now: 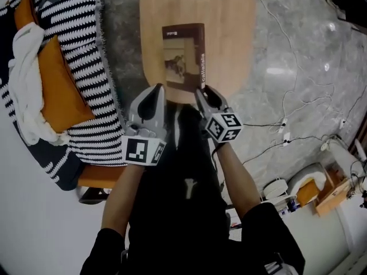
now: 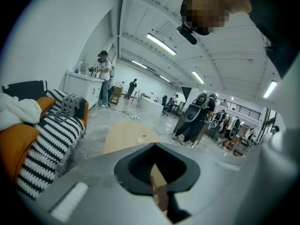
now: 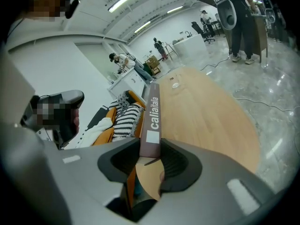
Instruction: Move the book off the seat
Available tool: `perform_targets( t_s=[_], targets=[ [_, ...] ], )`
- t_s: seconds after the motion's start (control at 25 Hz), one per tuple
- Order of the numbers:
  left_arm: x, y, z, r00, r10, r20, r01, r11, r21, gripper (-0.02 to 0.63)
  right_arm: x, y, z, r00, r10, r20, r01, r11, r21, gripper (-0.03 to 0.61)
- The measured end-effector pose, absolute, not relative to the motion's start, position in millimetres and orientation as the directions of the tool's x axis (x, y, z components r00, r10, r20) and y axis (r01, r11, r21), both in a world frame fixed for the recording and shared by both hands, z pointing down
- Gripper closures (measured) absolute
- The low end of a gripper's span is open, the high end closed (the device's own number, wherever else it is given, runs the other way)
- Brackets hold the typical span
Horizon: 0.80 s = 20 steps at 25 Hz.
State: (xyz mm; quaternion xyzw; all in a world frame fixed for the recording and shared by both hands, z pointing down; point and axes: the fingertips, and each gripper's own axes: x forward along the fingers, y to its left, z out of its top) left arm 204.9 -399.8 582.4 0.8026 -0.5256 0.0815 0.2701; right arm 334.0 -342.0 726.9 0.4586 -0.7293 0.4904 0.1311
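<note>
Right gripper view: right gripper [image 3: 149,154] about half open, both jaws pressed on the spine of the book [image 3: 151,118]. Left gripper [image 2: 157,184] nearly closed on the book's thin near-left edge, as best I read it. Book sits between them over the wooden surface [image 1: 229,39], well clear of the striped seat [image 1: 86,50]; contact with the wood I cannot tell. I judge this the set-down step. Next: lower flat, then open both jaws.

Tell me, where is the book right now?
In the head view, the book is over the near end of the wooden table, right of the striped blanket, its near corners held by the left tongs and right tongs.
</note>
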Motion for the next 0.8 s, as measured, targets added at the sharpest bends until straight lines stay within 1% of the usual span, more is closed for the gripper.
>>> perform_targets(
  t_s=[0.4,0.8],
  targets=[
    [200.9,-409.6,638.3,0.478,-0.757,0.445,-0.863,-0.312,0.396,0.607,327.1,-328.7,775.3,-0.524,-0.509,0.683,-0.806,0.039,-0.59,0.431],
    [185.1,-407.2,663.0,0.479,-0.746,0.462,-0.862,-0.301,0.408,0.607,321.3,-321.4,800.6,-0.534,-0.514,0.671,-0.79,0.021,-0.612,0.424]
  ],
)
